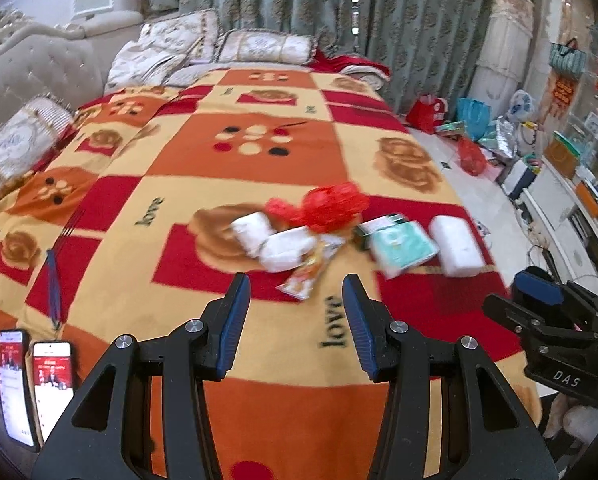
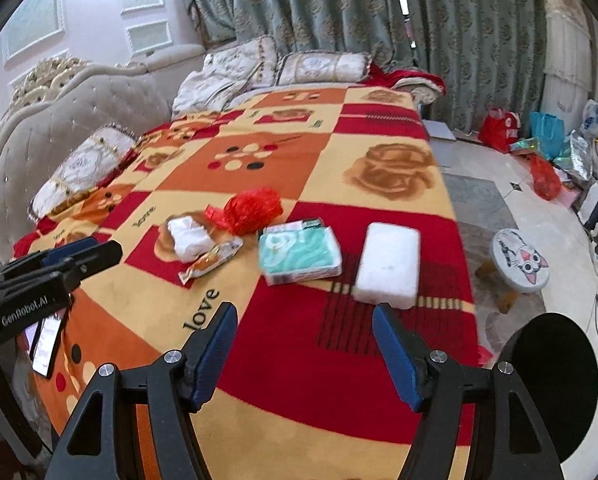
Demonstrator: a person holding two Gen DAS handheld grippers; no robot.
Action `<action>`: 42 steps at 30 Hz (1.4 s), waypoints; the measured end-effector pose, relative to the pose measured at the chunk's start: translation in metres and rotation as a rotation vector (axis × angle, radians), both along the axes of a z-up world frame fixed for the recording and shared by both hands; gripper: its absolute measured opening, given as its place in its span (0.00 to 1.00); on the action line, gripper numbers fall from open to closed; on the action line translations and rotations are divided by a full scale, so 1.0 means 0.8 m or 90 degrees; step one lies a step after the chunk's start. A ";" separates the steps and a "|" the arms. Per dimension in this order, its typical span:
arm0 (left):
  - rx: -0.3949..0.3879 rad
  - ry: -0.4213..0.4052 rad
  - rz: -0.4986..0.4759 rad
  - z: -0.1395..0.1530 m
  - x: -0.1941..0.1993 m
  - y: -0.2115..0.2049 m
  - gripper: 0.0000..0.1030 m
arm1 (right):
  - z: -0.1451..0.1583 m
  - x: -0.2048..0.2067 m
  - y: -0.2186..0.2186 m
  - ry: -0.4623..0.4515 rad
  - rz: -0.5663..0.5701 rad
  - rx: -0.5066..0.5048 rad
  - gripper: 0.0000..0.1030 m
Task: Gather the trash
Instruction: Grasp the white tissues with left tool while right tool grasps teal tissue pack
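Several trash items (image 1: 299,236) lie beyond both jaws.

The word "love" is printed in dark letters at several spots on the patterned blanket (image 1: 259,152) covering the bed. "DAS" stands in white on the black body of the right hand-held gripper (image 1: 539,292). "GenRobot.AI" stands in white on the left hand-held gripper (image 2: 87,254). Text on the two phone screens (image 1: 53,368) is too small to read.
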State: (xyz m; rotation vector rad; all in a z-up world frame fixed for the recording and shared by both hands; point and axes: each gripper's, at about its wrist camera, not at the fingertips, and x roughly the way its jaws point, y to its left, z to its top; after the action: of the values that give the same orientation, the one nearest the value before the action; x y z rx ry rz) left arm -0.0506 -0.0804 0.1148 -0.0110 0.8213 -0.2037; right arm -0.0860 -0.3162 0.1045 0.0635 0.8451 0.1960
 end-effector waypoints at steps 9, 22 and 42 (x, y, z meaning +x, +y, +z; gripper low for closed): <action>-0.006 0.043 0.027 -0.031 0.027 0.039 0.45 | -0.028 0.035 0.026 0.033 0.039 0.024 0.66; -0.094 0.098 0.030 -0.065 0.102 0.022 0.45 | -0.048 0.085 0.015 0.067 0.031 0.039 0.66; -0.099 0.149 0.052 -0.115 0.178 0.005 0.50 | -0.098 0.166 0.022 0.084 0.091 0.016 0.86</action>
State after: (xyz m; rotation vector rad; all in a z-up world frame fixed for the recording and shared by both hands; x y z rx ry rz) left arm 0.0920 -0.0761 0.0228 -0.2181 1.0350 -0.1915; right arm 0.0465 -0.2983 0.0263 0.0391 0.9790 0.3394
